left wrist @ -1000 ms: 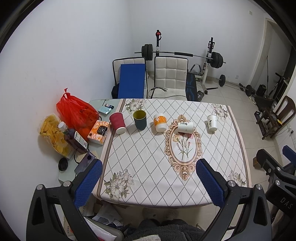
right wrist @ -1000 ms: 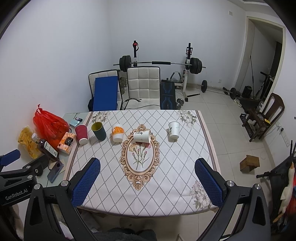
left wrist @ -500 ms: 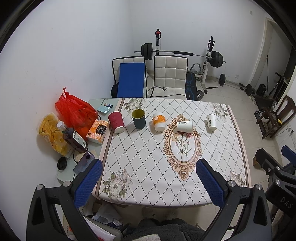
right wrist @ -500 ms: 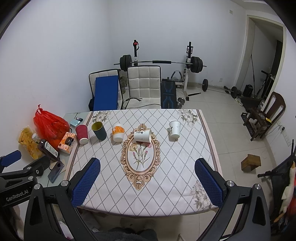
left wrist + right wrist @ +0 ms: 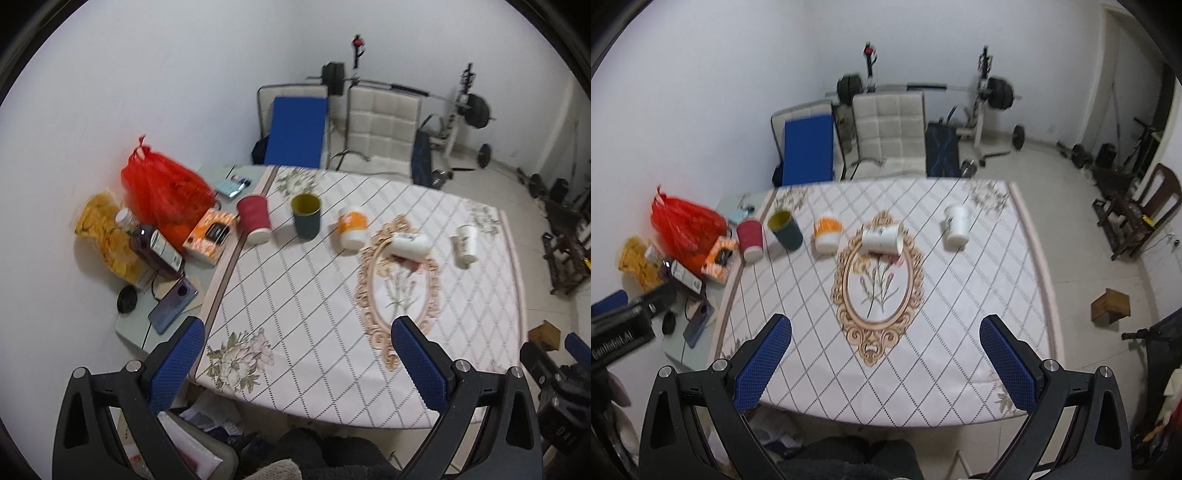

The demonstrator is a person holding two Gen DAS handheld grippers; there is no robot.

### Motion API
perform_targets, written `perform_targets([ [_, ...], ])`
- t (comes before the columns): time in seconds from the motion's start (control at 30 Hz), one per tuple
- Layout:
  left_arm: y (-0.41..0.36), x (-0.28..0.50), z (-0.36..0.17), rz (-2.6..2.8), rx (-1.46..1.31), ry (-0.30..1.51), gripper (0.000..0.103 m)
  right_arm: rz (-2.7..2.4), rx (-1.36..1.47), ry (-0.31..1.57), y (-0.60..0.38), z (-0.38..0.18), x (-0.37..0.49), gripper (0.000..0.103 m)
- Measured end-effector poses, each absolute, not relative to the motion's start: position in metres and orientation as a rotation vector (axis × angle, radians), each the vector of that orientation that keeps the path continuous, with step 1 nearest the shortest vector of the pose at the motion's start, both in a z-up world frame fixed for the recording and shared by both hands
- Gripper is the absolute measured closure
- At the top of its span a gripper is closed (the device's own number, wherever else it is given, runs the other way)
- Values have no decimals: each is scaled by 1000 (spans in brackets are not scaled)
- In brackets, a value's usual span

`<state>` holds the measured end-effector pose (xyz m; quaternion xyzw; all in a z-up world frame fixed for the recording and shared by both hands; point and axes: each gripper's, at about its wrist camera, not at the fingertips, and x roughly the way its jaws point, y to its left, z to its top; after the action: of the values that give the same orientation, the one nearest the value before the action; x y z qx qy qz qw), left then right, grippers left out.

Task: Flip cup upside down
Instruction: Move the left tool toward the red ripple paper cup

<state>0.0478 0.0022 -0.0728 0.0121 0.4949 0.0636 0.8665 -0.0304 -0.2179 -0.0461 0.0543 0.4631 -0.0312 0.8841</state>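
Observation:
Several cups stand in a row across the far half of the table [image 5: 314, 302]. A dark green cup [image 5: 306, 215] [image 5: 785, 230] with a yellow inside stands upright, mouth up. A red cup [image 5: 254, 218] [image 5: 750, 240], an orange-and-white cup [image 5: 352, 226] [image 5: 827, 234] and a white cup at the right [image 5: 466, 240] [image 5: 956, 225] stand mouth down. A white cup [image 5: 410, 244] [image 5: 881, 240] lies on its side. My left gripper [image 5: 295, 363] and right gripper [image 5: 884, 360] are open and empty, well above the near table edge.
On a side shelf to the left lie a red bag [image 5: 162, 192], a snack bag [image 5: 103, 236], a bottle [image 5: 155, 251], an orange box [image 5: 210, 236] and a phone [image 5: 171, 304]. Chairs [image 5: 886, 133] and a barbell rack [image 5: 982, 92] stand behind the table.
Both views have tilted and shifted; the left view has swung toward the left side of the table. The cups have not moved. Both grippers stay open.

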Motion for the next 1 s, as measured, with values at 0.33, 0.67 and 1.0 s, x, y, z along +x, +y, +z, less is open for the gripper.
perform_targets([
  [0.33, 35, 123, -147, 222, 33, 1208, 0, -29, 93, 1145, -200, -157, 64, 0],
  [0.67, 77, 218, -215, 211, 31, 1332, 0, -47, 81, 1320, -162, -237, 150, 0],
  [1.0, 106, 303, -266, 223, 37, 1406, 1, -62, 49, 1405, -126, -280, 223, 0],
])
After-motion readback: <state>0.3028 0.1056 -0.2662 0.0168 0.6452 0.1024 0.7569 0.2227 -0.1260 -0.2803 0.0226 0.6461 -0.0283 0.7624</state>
